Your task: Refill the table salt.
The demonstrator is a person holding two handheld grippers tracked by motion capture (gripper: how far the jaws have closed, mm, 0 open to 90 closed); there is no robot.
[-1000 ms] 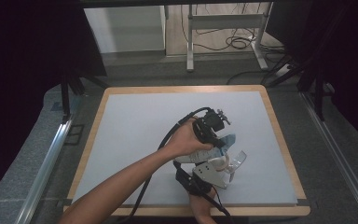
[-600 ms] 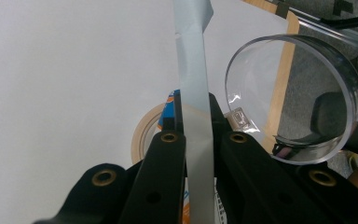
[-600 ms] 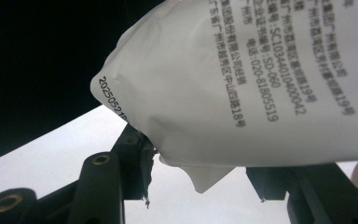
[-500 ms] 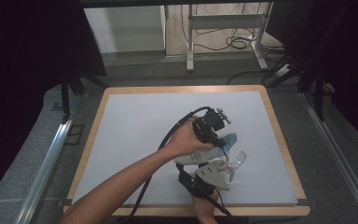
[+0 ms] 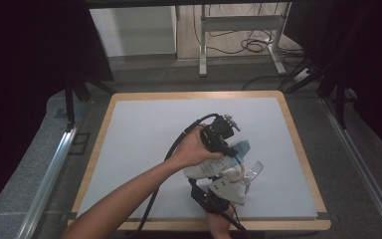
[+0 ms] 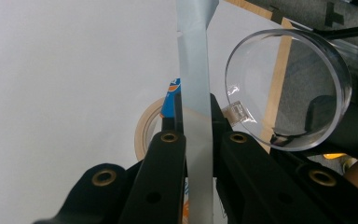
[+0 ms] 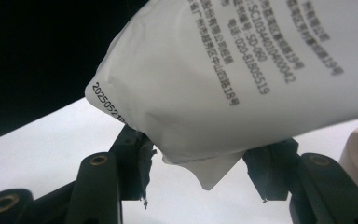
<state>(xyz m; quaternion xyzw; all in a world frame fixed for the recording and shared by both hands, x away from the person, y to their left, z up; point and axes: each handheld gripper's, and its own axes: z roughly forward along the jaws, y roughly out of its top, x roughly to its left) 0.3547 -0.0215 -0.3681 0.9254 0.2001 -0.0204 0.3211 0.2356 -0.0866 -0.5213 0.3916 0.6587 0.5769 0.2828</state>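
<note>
A white pouch (image 5: 206,170) with a blue printed top lies near the board's front edge, held between both grippers. My left gripper (image 5: 225,144) reaches in from above, and in the left gripper view its jaws (image 6: 196,126) are shut on the pouch's thin flat seam (image 6: 195,84). My right gripper (image 5: 218,180), with its grey plate, comes from the front edge. In the right gripper view, the pouch's printed lower corner (image 7: 223,93) sits between its jaws (image 7: 198,163), and both pads touch it.
A beige tape roll (image 5: 235,173) and a clear round dish (image 5: 253,169) lie right beside the pouch; the dish (image 6: 284,88) stands close to the left jaws. The white board has a wooden rim (image 5: 104,129). Dark frames and cables surround the table.
</note>
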